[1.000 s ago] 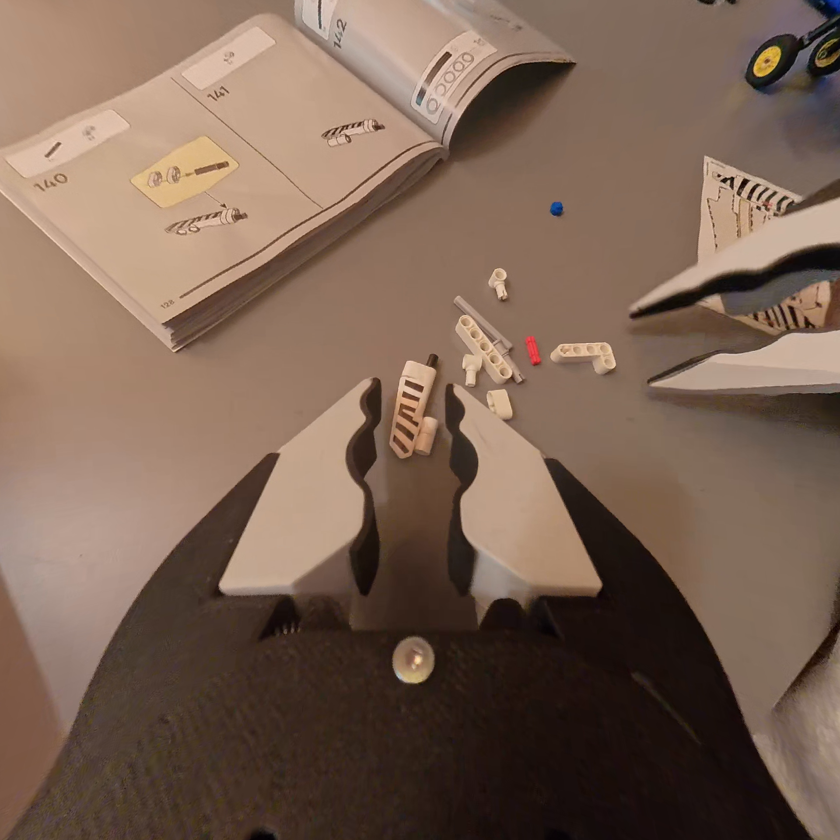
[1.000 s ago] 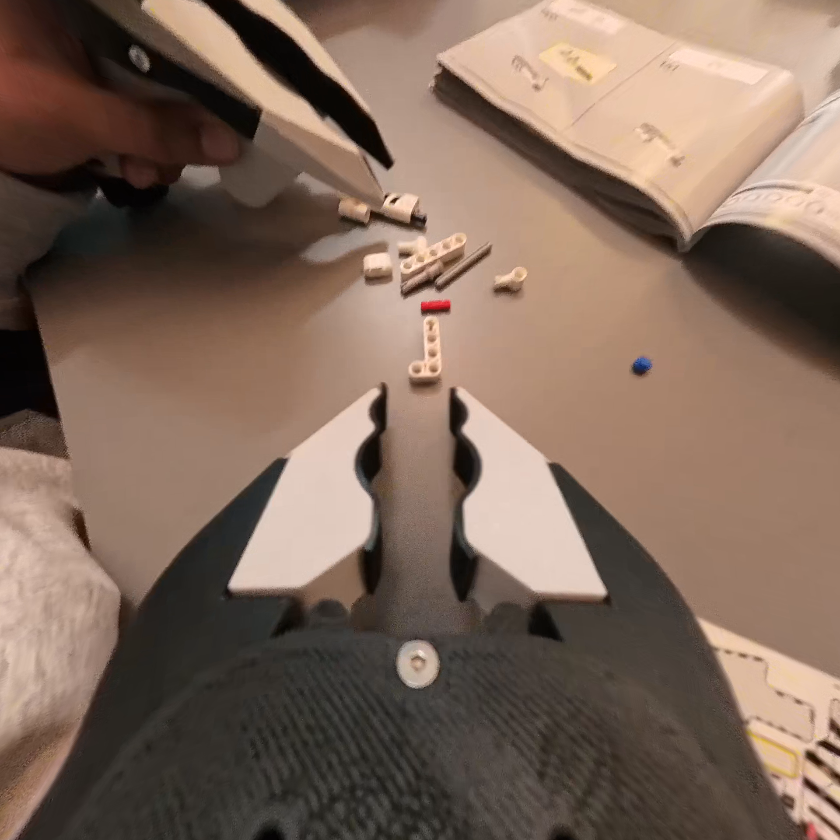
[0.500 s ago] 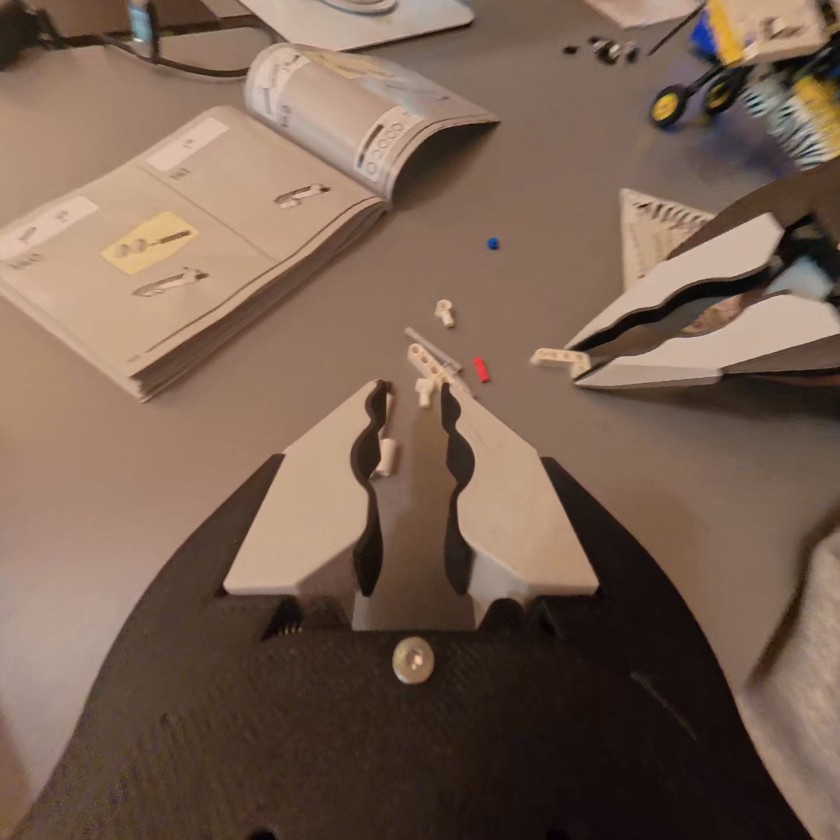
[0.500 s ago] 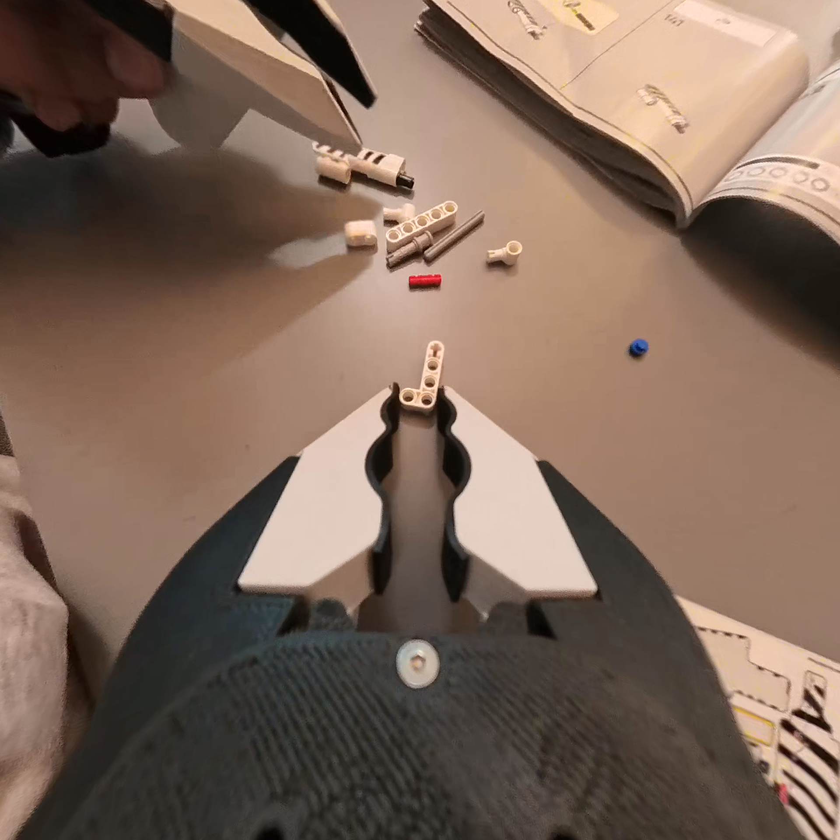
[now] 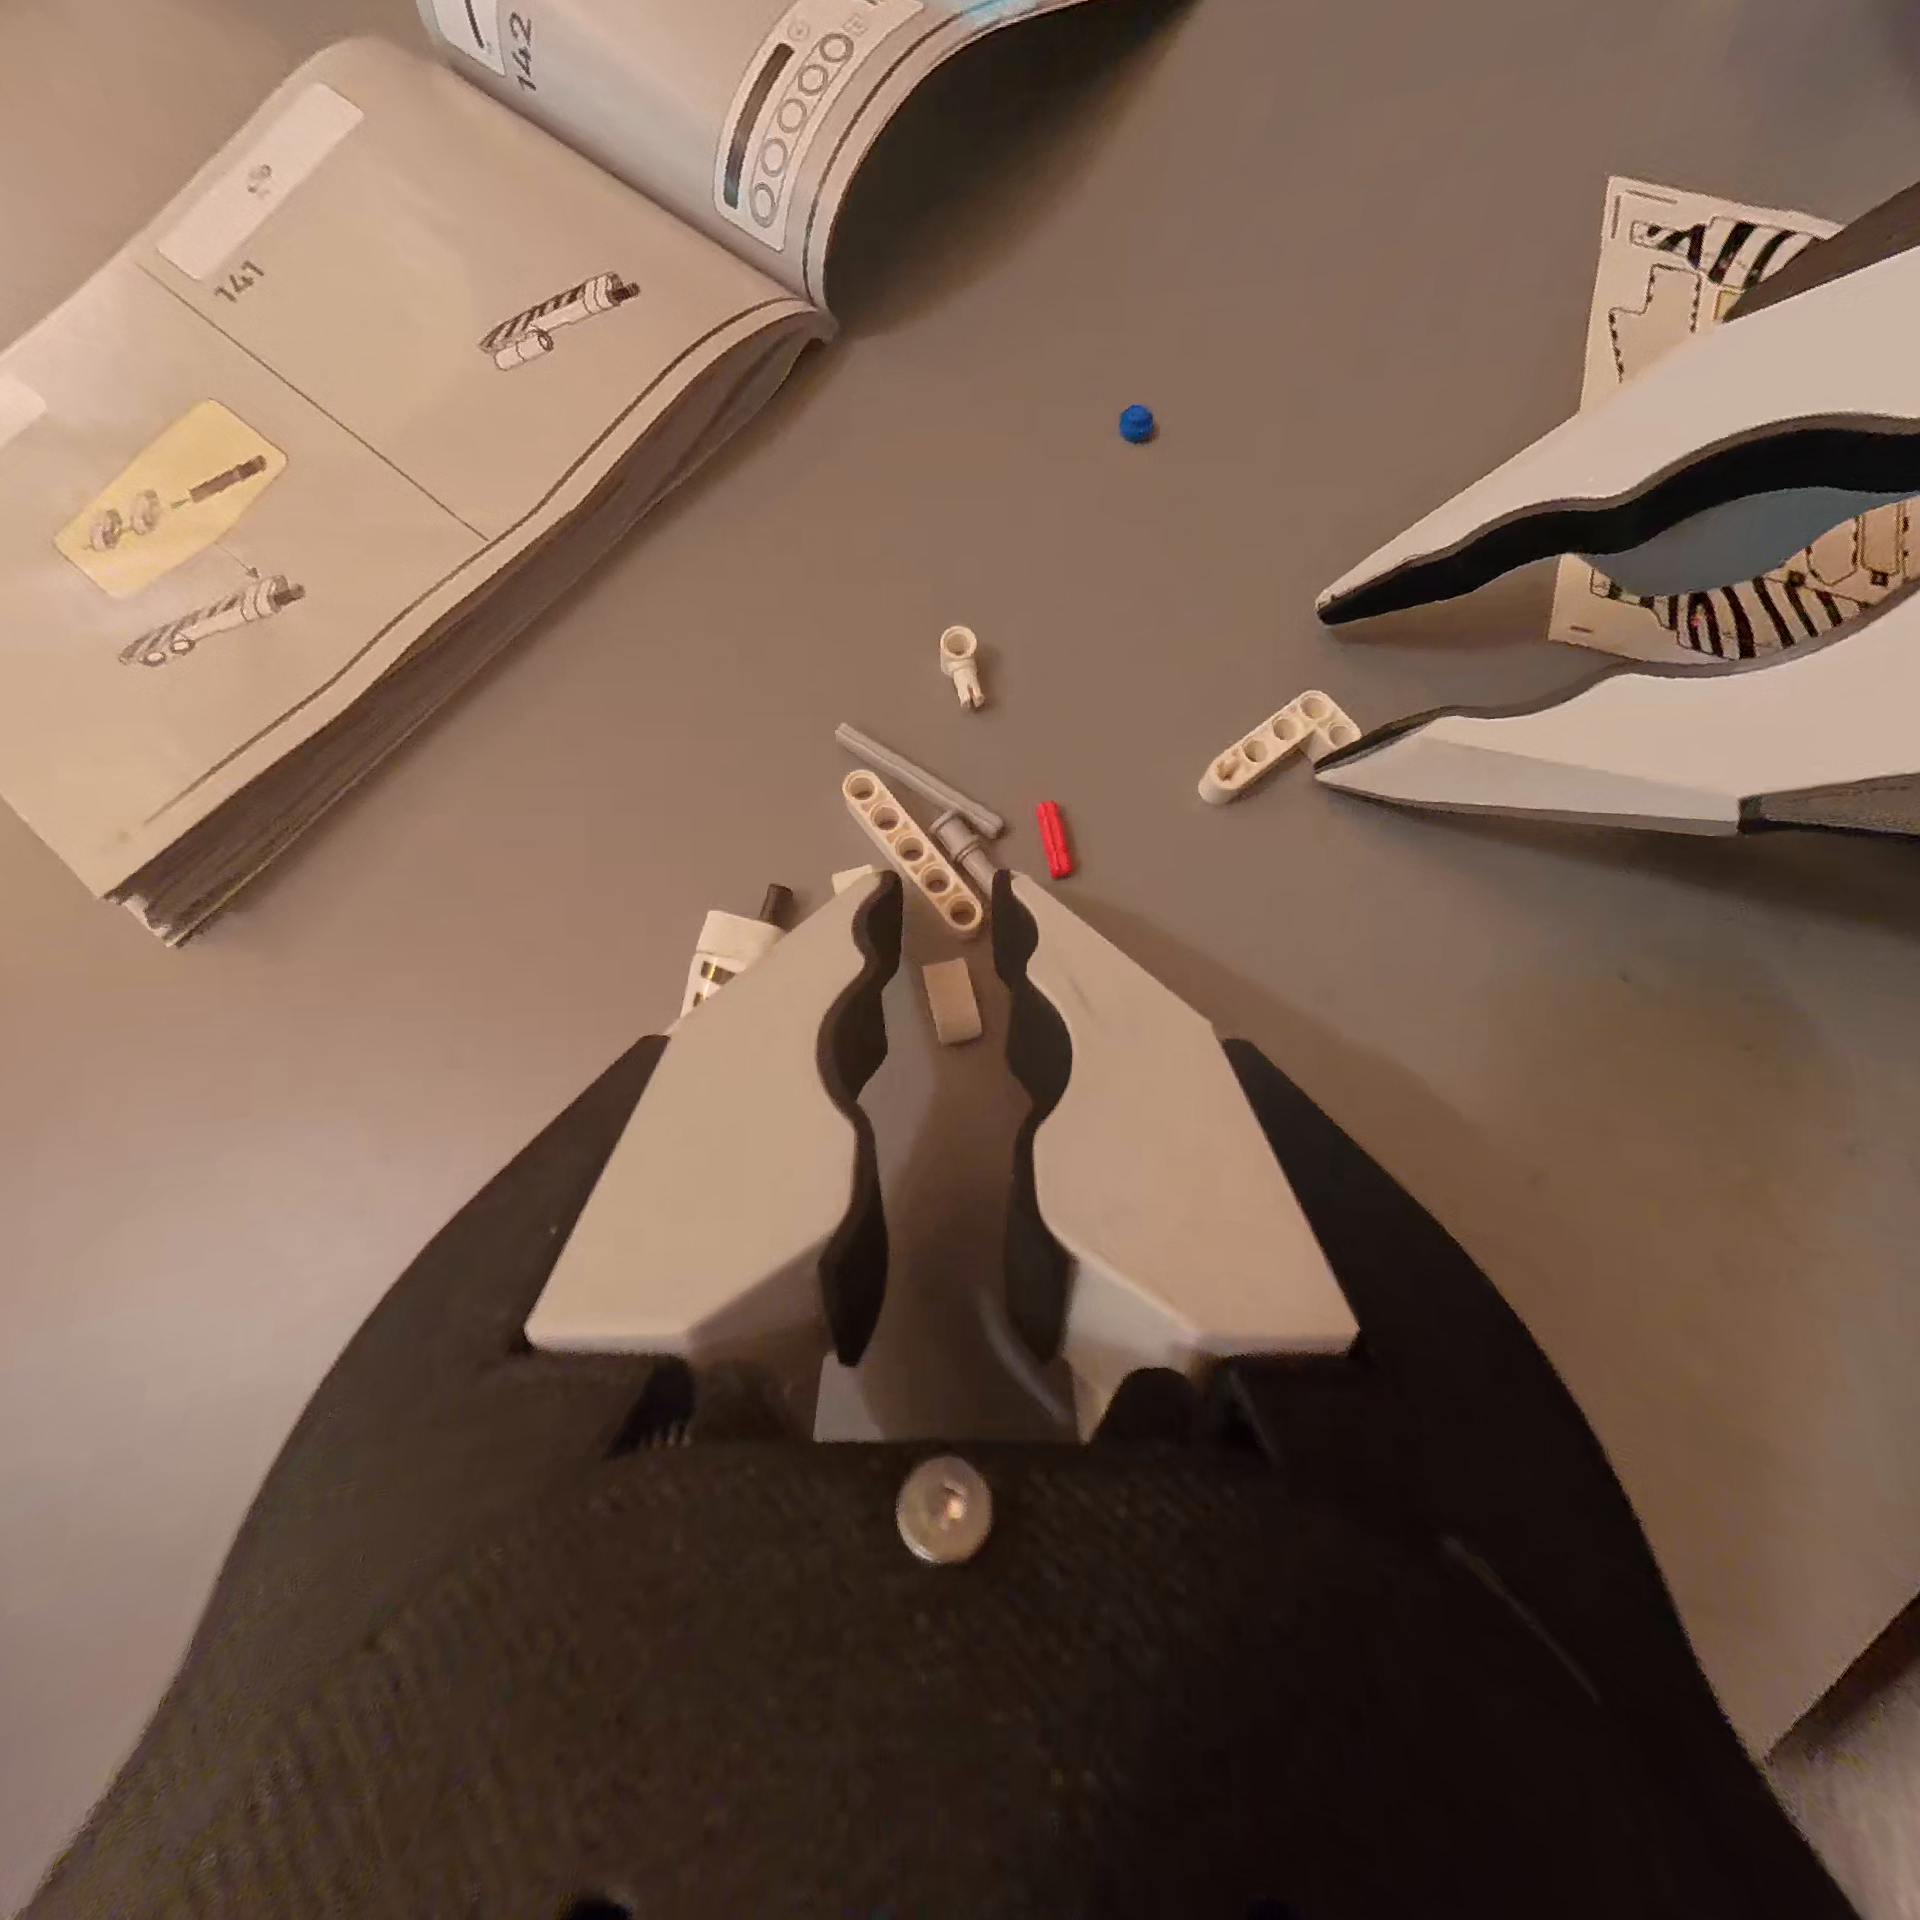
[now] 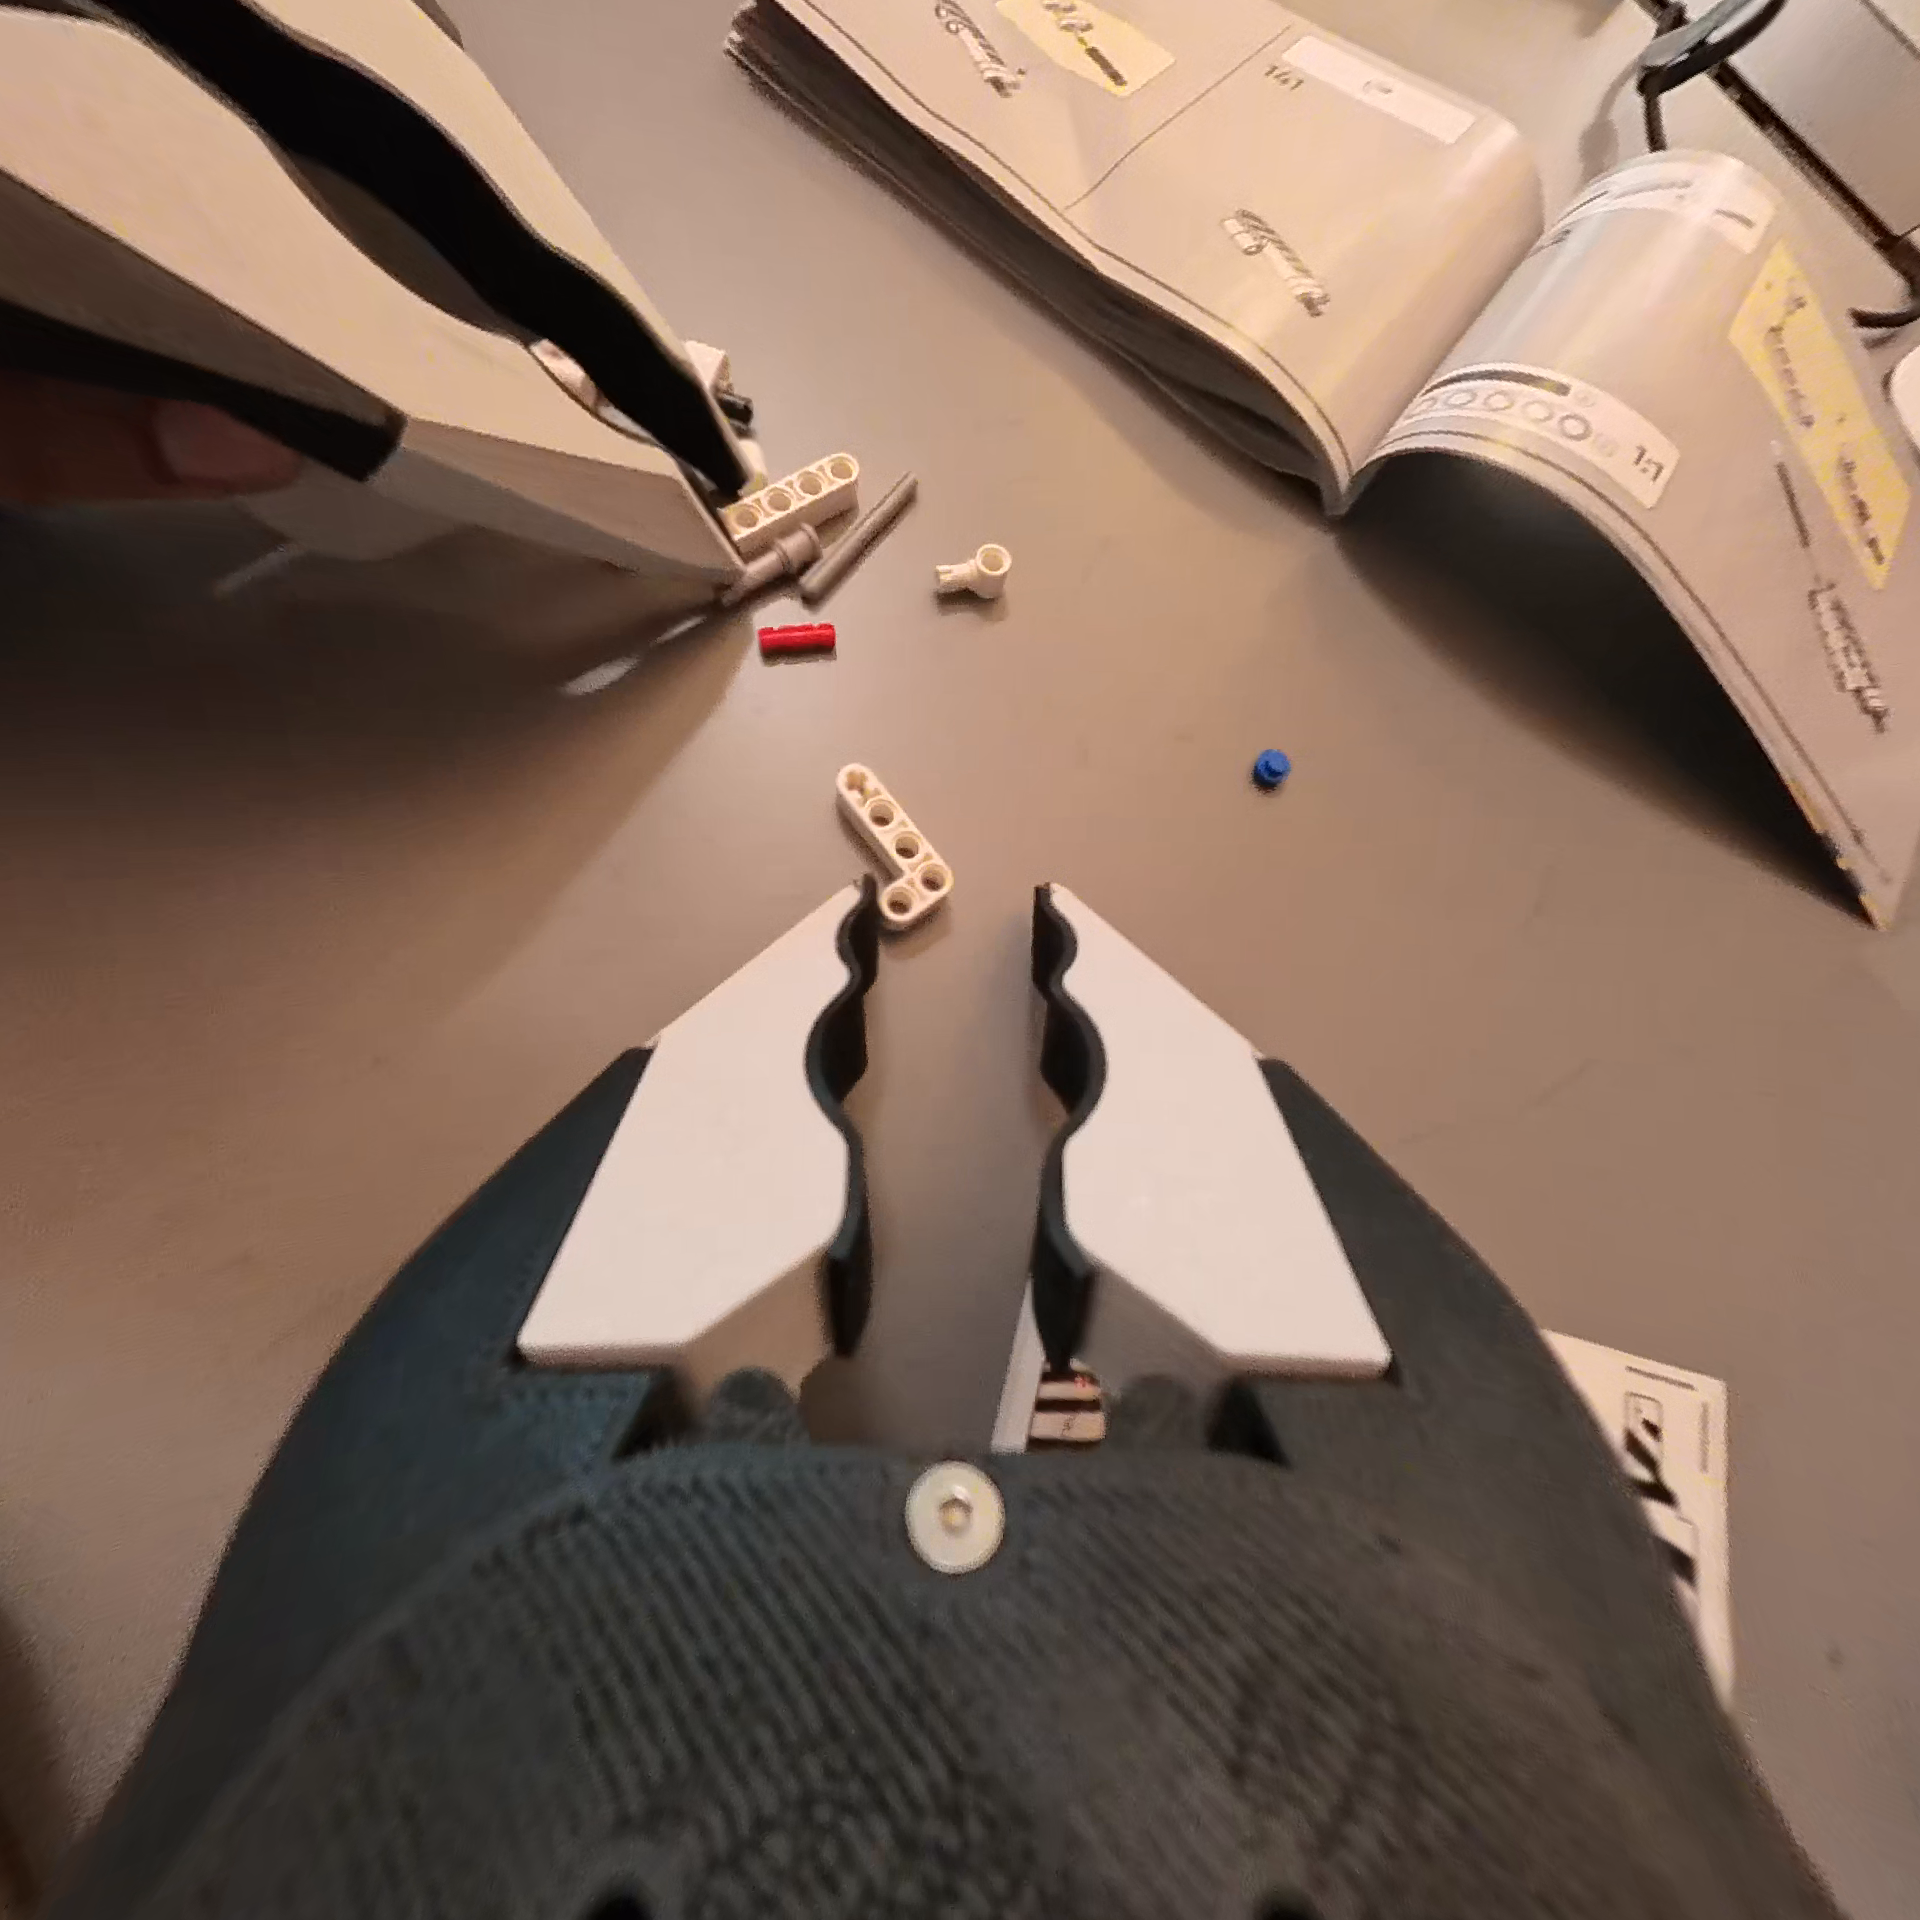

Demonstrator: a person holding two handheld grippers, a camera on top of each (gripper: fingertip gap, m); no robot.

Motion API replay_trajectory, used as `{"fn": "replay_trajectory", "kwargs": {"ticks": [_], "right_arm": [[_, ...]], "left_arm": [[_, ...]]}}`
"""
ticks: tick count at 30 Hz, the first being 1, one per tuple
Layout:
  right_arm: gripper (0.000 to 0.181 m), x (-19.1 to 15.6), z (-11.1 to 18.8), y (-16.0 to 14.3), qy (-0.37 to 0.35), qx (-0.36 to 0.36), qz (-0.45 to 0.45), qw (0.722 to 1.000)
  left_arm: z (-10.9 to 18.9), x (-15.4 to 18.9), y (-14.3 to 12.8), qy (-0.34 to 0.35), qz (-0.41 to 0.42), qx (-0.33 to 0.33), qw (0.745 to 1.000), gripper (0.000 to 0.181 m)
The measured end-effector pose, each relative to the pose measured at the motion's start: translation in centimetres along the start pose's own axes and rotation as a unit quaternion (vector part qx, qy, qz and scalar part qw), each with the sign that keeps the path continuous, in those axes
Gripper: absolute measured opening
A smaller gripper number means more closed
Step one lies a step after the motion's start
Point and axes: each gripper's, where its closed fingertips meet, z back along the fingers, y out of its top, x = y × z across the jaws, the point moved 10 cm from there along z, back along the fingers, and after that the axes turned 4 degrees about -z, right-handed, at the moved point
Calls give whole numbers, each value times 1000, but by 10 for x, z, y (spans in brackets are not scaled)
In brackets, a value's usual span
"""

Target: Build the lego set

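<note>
My left gripper [image 5: 945, 888] is open, low over the table. The near end of a white straight beam [image 5: 914, 852] and a small white piece [image 5: 951, 1003] lie between its fingers. A white striped piece [image 5: 727, 945] is partly hidden beside its left finger. My right gripper [image 6: 951, 894] is open and empty. A white L-shaped beam [image 6: 894, 842] lies flat just ahead of its left fingertip, and also shows in the left wrist view [image 5: 1278, 743]. The left gripper [image 6: 727, 509] shows at the right wrist view's upper left, over the straight beam [image 6: 795, 499].
A grey axle [image 5: 914, 779], a red pin [image 5: 1055, 840], a white connector [image 5: 961, 660] and a blue stud [image 5: 1136, 423] lie loose on the grey table. An open instruction booklet [image 5: 416, 416] lies at the far left, a sticker sheet [image 6: 1652, 1455] under the right gripper. Tip to tip, the grippers are about 8 cm apart. The white connector [image 5: 961, 660] is about 5 cm from my left fingertips. Seen from the right wrist view [image 6: 980, 564] as well.
My right gripper has opened wider, and the L-shaped beam now lies turned on the table. My left gripper moved right, off the striped piece and onto the straight beam's end.
</note>
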Motion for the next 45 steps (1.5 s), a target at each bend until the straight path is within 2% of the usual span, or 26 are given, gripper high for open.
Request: {"fn": "replay_trajectory", "kwargs": {"ticks": [8,14,17,20,23,26,30,37,41,43,45], "right_arm": [[29,-2,7,6,27,40,-13,999],[30,-2,11,7,40,59,-22,997],[30,-3,13,7,39,61,-17,997],[30,-1,18,7,28,63,-10,998],[30,4,30,7,23,77,-19,997],[31,15,42,2,10,78,-41,996],[33,26,56,-8,-7,78,-61,995],[33,37,67,-23,-21,76,-98,992],[33,37,69,-24,-10,85,-102,991],[33,36,69,-23,-9,89,-96,991],[33,34,69,-21,-7,93,-90,992]], "left_arm": [[0,-1,0,-2,0,4,1000,7],[6,-6,-1,3,3,11,1000,6],[15,-6,2,-16,10,29,999,6],[27,6,9,-109,-6,60,992,6],[30,37,9,-248,-95,70,962,6],[18,66,1,-293,-179,19,939,6],[5,89,-2,-332,-200,-10,922,6],[6,88,1,-335,-199,-3,921,8],[15,71,5,-324,-171,25,930,15],[17,53,11,-280,-140,47,949,16],[12,30,20,-199,-99,56,973,19]]}}
